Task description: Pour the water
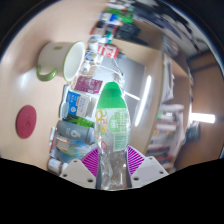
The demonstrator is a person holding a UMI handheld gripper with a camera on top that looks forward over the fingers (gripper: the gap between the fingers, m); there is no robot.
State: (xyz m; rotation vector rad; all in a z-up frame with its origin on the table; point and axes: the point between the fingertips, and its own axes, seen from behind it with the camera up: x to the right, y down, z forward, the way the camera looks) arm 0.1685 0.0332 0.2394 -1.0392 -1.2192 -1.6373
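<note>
Clear bottle (108, 120) tight in claw (113, 166) pads.

A shop or storeroom: stocked shelves (185, 115) line the aisle.

Tongs (112, 165): two fingers w/ magenta pads (92, 160) on inner faces, pads approx. triangular where they show. Pale, whitish finger bodies sit just outside the pads, lower parts lost in dark. No cables, screws or markings can be made out.
</note>
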